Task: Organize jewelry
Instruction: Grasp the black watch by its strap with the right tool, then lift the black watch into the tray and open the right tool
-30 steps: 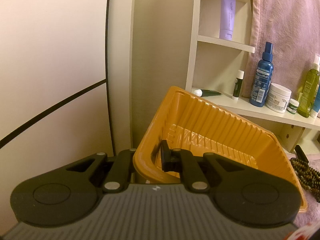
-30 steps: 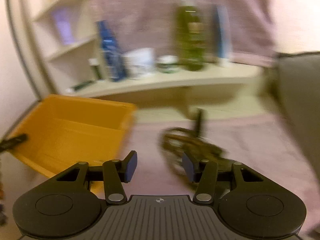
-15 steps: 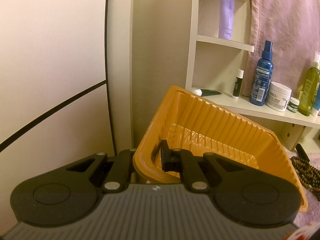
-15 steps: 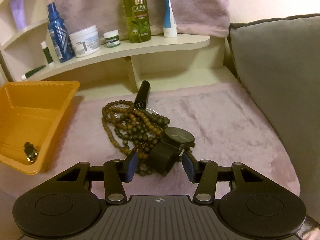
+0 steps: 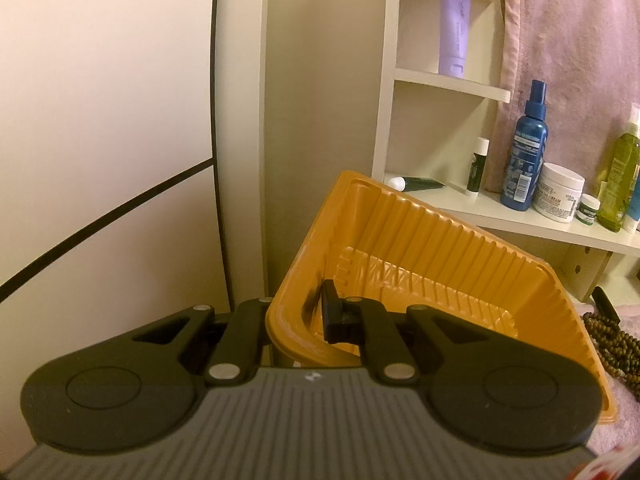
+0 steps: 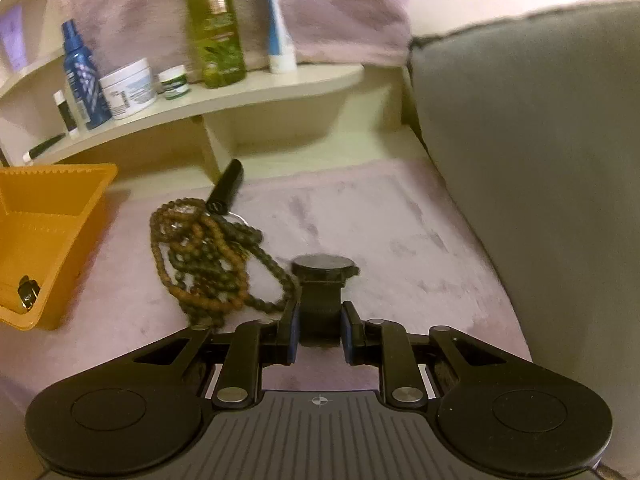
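On a plush lilac mat [image 6: 400, 220], the right gripper [image 6: 320, 330] clamps a black wristwatch's strap [image 6: 320, 312] beside tangled wooden beads [image 6: 200, 256], while the left gripper [image 5: 296, 312] pinches the ribbed orange plastic tray's rim [image 5: 280, 320].

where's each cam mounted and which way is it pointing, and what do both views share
Left wrist: sits on the left gripper, looks along its fingers at the wall and shelf; fingers clamp the orange tray rim.
Right wrist: sits on the right gripper, looks across the pink mat toward the shelf; fingers close on the black watch strap.
Shared: the tray, the bead necklaces, the blue spray bottle.
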